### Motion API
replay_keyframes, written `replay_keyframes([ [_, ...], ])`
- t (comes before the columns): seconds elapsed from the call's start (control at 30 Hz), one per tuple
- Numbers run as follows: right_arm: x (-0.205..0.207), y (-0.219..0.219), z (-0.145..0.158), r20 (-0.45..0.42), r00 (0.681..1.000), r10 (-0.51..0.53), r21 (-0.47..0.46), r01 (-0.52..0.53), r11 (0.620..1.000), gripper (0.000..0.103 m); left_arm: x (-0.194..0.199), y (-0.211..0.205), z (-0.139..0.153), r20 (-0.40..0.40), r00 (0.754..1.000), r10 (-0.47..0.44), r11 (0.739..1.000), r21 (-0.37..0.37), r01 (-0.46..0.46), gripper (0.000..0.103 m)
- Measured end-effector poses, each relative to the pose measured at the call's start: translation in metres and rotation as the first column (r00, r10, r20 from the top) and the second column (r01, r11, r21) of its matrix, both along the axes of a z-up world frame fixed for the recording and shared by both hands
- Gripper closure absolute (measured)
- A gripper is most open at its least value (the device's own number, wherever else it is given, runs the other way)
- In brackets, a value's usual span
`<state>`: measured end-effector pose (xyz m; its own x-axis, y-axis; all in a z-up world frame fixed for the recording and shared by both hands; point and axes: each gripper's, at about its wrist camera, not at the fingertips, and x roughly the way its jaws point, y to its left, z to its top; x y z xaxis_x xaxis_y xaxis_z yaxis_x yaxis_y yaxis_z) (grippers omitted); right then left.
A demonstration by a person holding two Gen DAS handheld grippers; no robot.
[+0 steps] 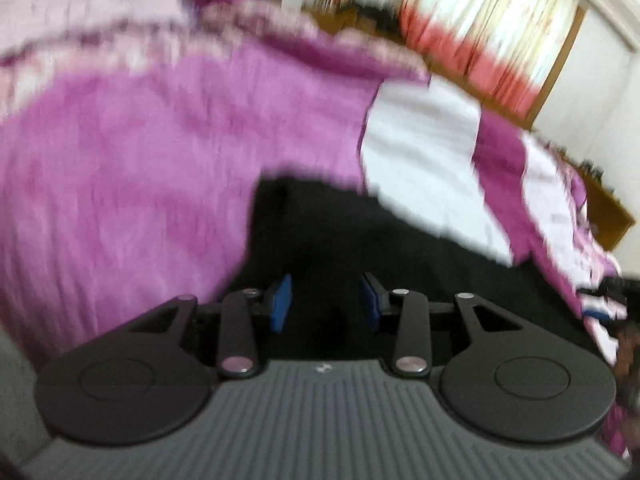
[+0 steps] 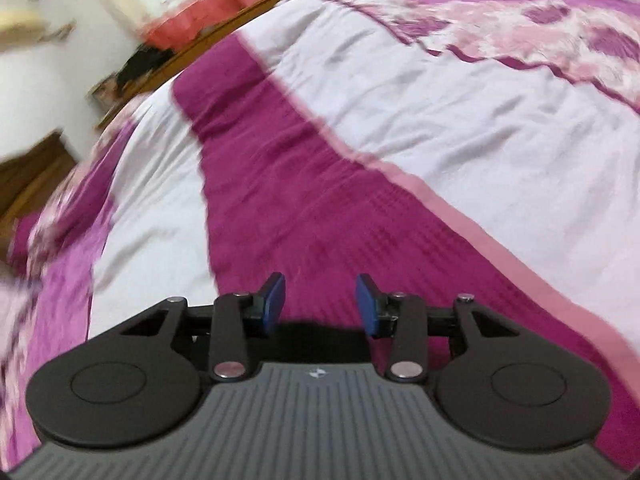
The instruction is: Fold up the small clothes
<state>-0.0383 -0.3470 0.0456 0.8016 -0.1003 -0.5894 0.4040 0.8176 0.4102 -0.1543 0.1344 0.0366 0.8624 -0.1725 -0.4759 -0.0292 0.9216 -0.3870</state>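
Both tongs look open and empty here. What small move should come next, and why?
Probably lower the left tongs onto the near part of the black garment lying on the purple bedspread and close on it. Their blue pads stand apart directly over the dark fabric with nothing between them. The right tongs hang open over bare bedspread, so they have nothing to grip yet.

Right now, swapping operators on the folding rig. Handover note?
Left gripper: jaws open, empty, over a black garment lying on the purple bedspread.
Right gripper: jaws open, empty, over the bedspread's magenta stripe; no garment in its view.
Done: nothing that the views show; neither gripper holds cloth. Left view is blurred, so the garment's type and fold state can't be told.
Left: grasp the black garment, fold it.
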Motion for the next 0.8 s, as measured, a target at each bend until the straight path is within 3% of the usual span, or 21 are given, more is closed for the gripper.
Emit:
replay_keyframes([
  [0.07, -0.021, 0.013, 0.006, 0.033, 0.997, 0.067, -0.112, -0.063, 0.992, 0.038, 0.008, 0.003, 0.018, 0.089, 0.995, 0.033, 0.999, 0.036, -0.036, 0.046],
  [0.1, -0.032, 0.024, 0.01, 0.057, 0.99, 0.126, -0.185, -0.114, 0.976, 0.021, 0.017, 0.007, 0.026, 0.113, 0.993, 0.028, 0.998, 0.053, -0.034, 0.034],
  [0.13, -0.041, 0.034, 0.014, 0.071, 0.981, 0.178, -0.238, -0.157, 0.958, 0.006, 0.03, 0.01, 0.031, 0.113, 0.993, 0.017, 0.998, 0.061, -0.024, 0.034],
  [0.2, -0.028, 0.054, 0.016, 0.051, 0.953, 0.3, -0.341, -0.266, 0.902, 0.001, 0.064, 0.019, 0.034, 0.068, 0.997, -0.028, 0.999, 0.046, 0.025, 0.034],
  [0.27, -0.007, 0.073, 0.017, -0.029, 0.929, 0.368, -0.391, -0.349, 0.852, 0.001, 0.104, 0.028, 0.026, -0.041, 0.989, -0.14, 0.99, -0.04, 0.139, 0.034],
  [0.3, 0.004, 0.079, 0.013, -0.07, 0.925, 0.372, -0.403, -0.368, 0.838, 0.001, 0.123, 0.03, 0.017, -0.112, 0.966, -0.232, 0.97, -0.106, 0.22, 0.034],
  [0.33, 0.018, 0.082, 0.008, -0.125, 0.922, 0.367, -0.407, -0.385, 0.828, 0.001, 0.146, 0.031, 0.002, -0.193, 0.915, -0.355, 0.927, -0.198, 0.318, 0.034],
  [0.37, 0.035, 0.083, 0.0, -0.214, 0.919, 0.33, -0.415, -0.391, 0.821, 0.001, 0.16, 0.031, -0.009, -0.237, 0.887, -0.396, 0.911, -0.224, 0.347, 0.035],
  [0.43, 0.064, 0.078, -0.016, -0.332, 0.923, 0.194, -0.464, -0.339, 0.819, 0.002, 0.169, 0.03, -0.013, -0.224, 0.907, -0.356, 0.932, -0.153, 0.328, 0.061],
  [0.47, 0.068, 0.072, -0.017, -0.319, 0.935, 0.153, -0.469, -0.296, 0.832, 0.002, 0.172, 0.031, -0.012, -0.213, 0.914, -0.345, 0.936, -0.147, 0.319, 0.073],
  [0.5, 0.067, 0.068, -0.017, -0.302, 0.942, 0.144, -0.455, -0.275, 0.847, 0.002, 0.174, 0.034, -0.011, -0.194, 0.92, -0.339, 0.936, -0.172, 0.308, 0.101],
  [0.53, 0.067, 0.065, -0.015, -0.292, 0.947, 0.137, -0.445, -0.261, 0.857, 0.002, 0.176, 0.04, -0.011, -0.178, 0.93, -0.321, 0.937, -0.205, 0.284, 0.099],
  [0.6, 0.064, 0.072, -0.017, -0.299, 0.943, 0.145, -0.489, -0.282, 0.825, 0.002, 0.178, 0.049, -0.009, -0.145, 0.949, -0.279, 0.942, -0.232, 0.241, 0.099],
  [0.67, 0.058, 0.081, -0.018, -0.308, 0.937, 0.165, -0.53, -0.313, 0.788, 0.002, 0.177, 0.051, -0.005, -0.116, 0.963, -0.243, 0.958, -0.183, 0.219, 0.099],
  [0.8, 0.055, 0.08, -0.012, -0.316, 0.935, 0.16, -0.5, -0.307, 0.809, 0.001, 0.178, 0.041, 0.0, -0.093, 0.964, -0.248, 0.967, -0.091, 0.239, 0.099],
])
